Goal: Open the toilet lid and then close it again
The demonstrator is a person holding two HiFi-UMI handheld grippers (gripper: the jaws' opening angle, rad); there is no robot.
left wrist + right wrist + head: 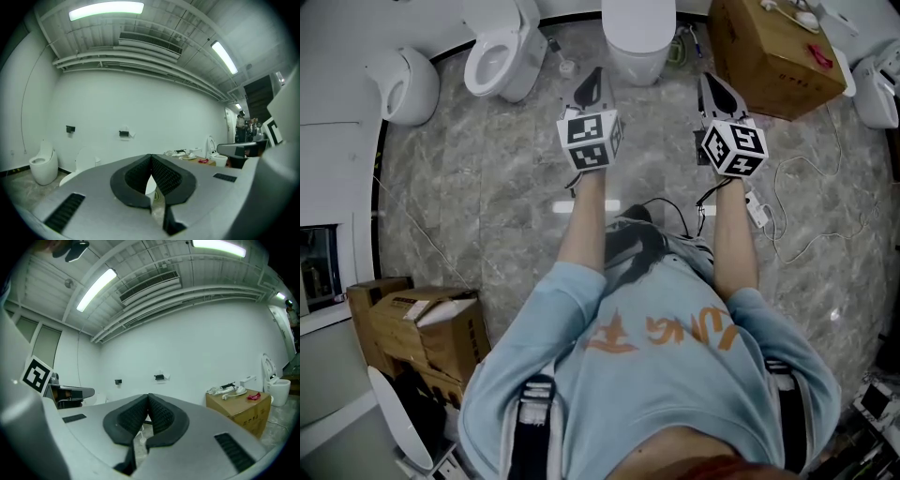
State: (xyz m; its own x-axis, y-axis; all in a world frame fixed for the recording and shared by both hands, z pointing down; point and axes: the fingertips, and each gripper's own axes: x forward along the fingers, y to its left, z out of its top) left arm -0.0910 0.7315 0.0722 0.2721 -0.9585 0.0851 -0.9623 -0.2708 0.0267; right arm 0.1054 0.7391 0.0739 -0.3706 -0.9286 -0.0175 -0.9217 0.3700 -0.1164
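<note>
The white toilet (637,36) stands at the far wall straight ahead, its lid down. My left gripper (592,86) is held level just short of the toilet's left side, jaws shut on nothing. My right gripper (718,94) is level to the toilet's right, also shut and empty. In the left gripper view the black pads (164,176) meet at the tip, and a sliver of white toilet (150,186) shows through the gap below. The ribbed pads (159,414) in the right gripper view are likewise pressed together. Neither gripper touches the toilet.
A second toilet (502,56) with an open bowl stands to the left, and a third (403,84) further left. A cardboard box (773,52) with loose parts on it sits at the right. More boxes (422,328) stand behind at the left. Cables (806,206) trail over the marble floor.
</note>
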